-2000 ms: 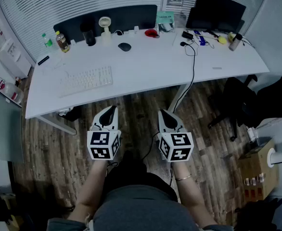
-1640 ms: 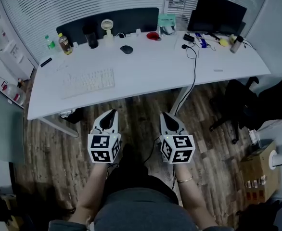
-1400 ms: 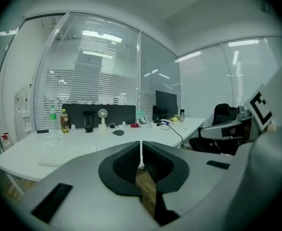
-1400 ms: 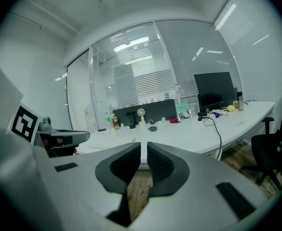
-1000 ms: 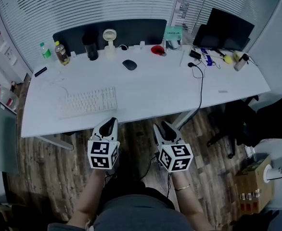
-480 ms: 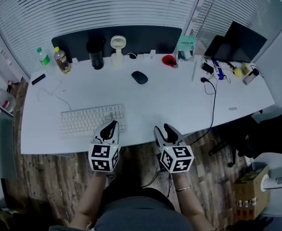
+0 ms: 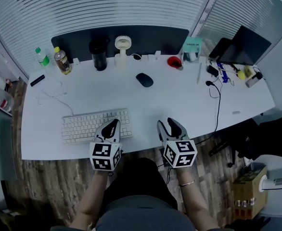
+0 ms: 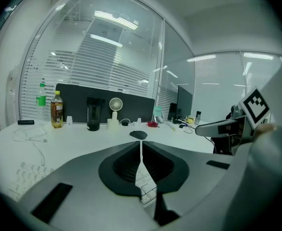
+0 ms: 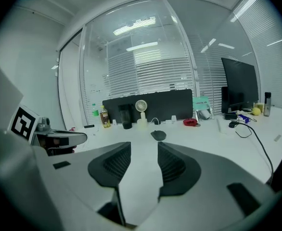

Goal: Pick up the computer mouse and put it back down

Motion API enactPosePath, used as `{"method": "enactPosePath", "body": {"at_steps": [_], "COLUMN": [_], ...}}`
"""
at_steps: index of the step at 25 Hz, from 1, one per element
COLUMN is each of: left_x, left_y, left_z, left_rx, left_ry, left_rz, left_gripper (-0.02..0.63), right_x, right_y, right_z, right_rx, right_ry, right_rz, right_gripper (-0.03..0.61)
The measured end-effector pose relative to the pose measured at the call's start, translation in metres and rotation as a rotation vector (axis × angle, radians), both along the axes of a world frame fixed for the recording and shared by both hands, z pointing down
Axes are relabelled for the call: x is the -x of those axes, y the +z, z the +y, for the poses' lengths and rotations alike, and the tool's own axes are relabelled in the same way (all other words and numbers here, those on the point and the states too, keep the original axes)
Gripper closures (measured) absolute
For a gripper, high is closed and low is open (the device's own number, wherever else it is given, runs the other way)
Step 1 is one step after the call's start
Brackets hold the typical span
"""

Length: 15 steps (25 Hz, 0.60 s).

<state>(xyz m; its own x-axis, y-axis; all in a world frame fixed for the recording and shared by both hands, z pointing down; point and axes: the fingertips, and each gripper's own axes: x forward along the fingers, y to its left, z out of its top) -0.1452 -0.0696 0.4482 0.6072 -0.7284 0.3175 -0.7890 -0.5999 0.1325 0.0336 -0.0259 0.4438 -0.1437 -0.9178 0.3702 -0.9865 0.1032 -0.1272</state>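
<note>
The dark computer mouse (image 7: pixel 144 80) lies on the white desk (image 7: pixel 179 100), behind the keyboard and a good way ahead of both grippers. It shows small and far off in the left gripper view (image 8: pixel 138 134) and in the right gripper view (image 9: pixel 158 135). My left gripper (image 7: pixel 113 124) hovers over the keyboard's right end with its jaws shut and nothing in them (image 8: pixel 141 146). Over the desk's near edge, my right gripper (image 7: pixel 169 124) has its jaws open, with only bare desk showing in the gap (image 9: pixel 144 150).
A white keyboard (image 7: pixel 95 125) lies at the front left. Along the back stand a small fan (image 7: pixel 122 44), a black cup (image 7: pixel 98 54), two bottles (image 7: pixel 62 60) and a red item (image 7: pixel 174 61). A monitor (image 7: pixel 244 44) and a hanging cable (image 7: pixel 217 100) are on the right, an office chair (image 7: pixel 271 138) beyond.
The desk has drawn nearer. Both grippers have gone forward from above the floor to above the desk's near edge. The right jaws stand a little wider apart.
</note>
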Motion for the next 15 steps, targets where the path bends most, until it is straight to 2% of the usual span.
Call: {"method": "enactPosePath", "body": {"at_steps": [15], "left_x": [0.011], "left_y": [0.005], "left_z": [-0.032], "left_rx": [0.013], "left_ry": [-0.032], "left_rz": [-0.014], "left_gripper": [0.581], "right_x": [0.003], "right_y": [0.005], "right_z": [-0.079], "right_rx": [0.022], "right_ry": [-0.076], "right_rz": [0.056], "right_gripper": [0.382]}}
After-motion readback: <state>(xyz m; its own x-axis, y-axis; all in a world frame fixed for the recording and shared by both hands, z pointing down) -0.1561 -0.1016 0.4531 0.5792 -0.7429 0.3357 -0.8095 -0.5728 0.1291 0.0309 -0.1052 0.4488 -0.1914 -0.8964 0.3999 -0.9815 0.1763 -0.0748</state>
